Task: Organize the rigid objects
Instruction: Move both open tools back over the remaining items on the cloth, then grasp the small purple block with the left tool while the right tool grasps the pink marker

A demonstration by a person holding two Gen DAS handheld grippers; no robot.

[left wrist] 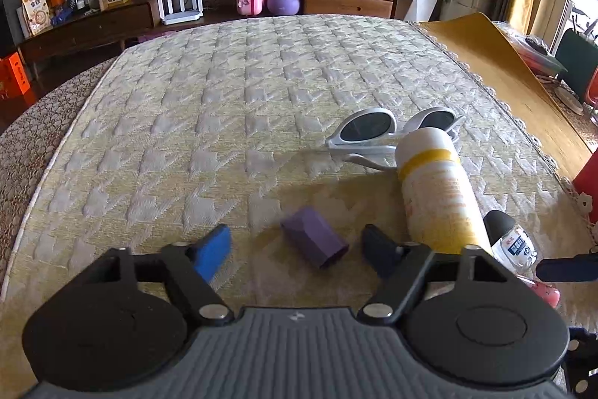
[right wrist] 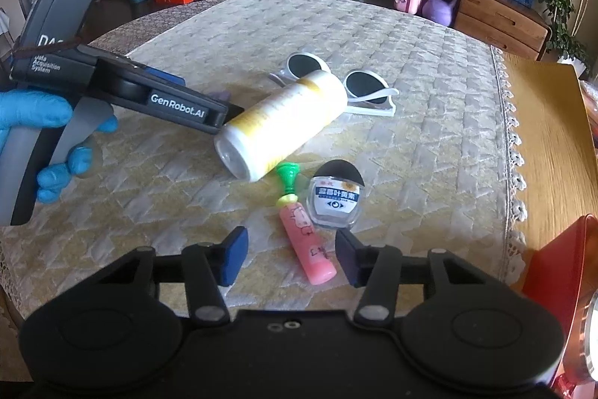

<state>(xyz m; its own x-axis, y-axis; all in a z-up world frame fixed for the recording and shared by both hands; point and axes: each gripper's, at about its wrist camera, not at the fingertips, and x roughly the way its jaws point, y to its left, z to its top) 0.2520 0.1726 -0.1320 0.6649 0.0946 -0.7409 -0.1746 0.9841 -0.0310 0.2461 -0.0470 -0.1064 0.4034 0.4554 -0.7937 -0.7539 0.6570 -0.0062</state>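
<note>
Both tongs (left wrist: 295, 243) (right wrist: 291, 258) open, purple block (left wrist: 314, 236) between

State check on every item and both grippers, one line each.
left gripper: open, purple block between its fingers, not gripped
right gripper: open, pink tube between its fingers, not gripped
purple block: lying on the cloth
white-and-yellow bottle: on its side, cap on
sunglasses: unfolded, behind the bottle
pink tube: lying flat, green nozzle on
small clear bottle: lying flat, black cap on
</note>
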